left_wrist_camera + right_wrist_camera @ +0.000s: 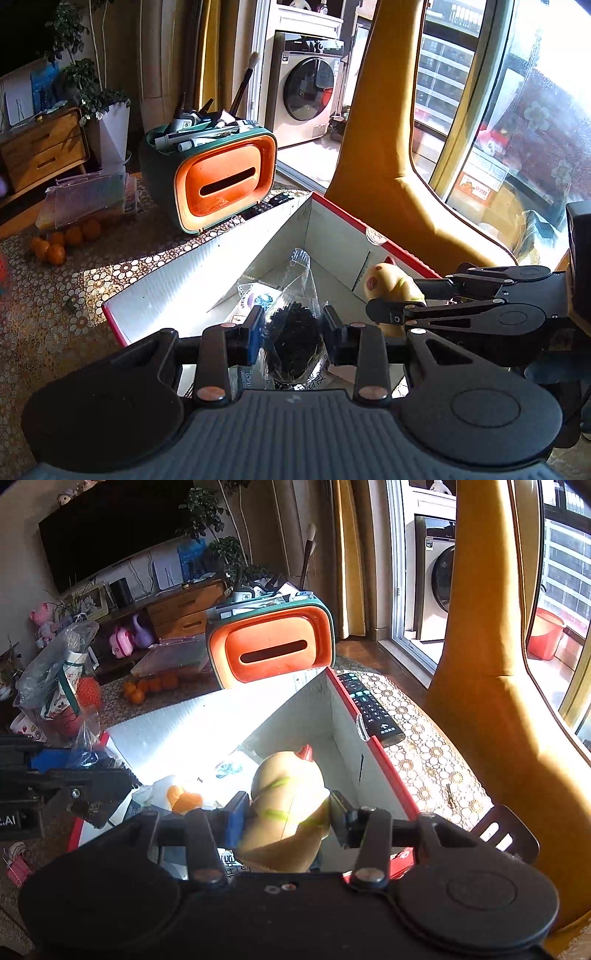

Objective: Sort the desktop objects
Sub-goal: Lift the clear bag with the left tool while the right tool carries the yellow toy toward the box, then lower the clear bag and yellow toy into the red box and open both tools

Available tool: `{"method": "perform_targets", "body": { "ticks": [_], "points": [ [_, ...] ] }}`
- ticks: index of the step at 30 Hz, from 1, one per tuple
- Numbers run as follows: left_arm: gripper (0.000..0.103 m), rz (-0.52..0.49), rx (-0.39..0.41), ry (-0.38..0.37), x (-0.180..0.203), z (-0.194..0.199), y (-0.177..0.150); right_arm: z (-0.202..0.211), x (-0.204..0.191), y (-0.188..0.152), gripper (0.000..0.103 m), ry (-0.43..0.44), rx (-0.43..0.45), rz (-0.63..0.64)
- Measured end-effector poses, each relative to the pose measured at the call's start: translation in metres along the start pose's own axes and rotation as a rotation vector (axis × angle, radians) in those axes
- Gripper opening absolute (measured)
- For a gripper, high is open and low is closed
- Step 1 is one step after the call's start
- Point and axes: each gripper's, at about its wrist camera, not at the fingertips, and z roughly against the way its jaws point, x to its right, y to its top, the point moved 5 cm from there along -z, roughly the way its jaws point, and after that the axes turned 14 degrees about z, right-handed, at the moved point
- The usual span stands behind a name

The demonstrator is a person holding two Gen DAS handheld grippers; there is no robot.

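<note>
Left gripper (293, 325) pinches a clear bag of dark bits (295, 332), right gripper (286, 812) clamps the yellow toy (286, 805); release low inside the white box (177, 280), clear of its walls.

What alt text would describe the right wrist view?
The right gripper holds a yellow chick toy over an open white box with a red rim. An orange tissue holder stands behind it, a remote control beside it.

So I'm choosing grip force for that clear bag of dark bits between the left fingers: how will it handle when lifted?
The clear bag looks like thin crinkled film, so it will probably flop and sag around the left hand-held gripper. Its dark loose contents likely shift, settling toward the bottom. The glossy plastic could slip, though it seems light for its size.
</note>
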Motion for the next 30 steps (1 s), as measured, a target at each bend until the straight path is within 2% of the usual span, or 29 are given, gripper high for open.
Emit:
{"method": "perform_targets", "body": {
  "ticks": [10, 20, 30],
  "points": [
    [0.032, -0.027, -0.052, -0.036, 0.020, -0.047, -0.006, -0.025, 0.006, -0.013, 0.046, -0.029, -0.061, 0.073],
    [0.032, -0.048, -0.094, 0.025, 0.010, -0.076, -0.019, -0.040, 0.006, -0.016, 0.046, -0.050, -0.090, 0.152],
    [0.032, -0.040, -0.120, 0.036, 0.001, -0.084, -0.029, -0.047, -0.002, -0.022, 0.049, -0.053, -0.112, 0.227]
  ]
}}
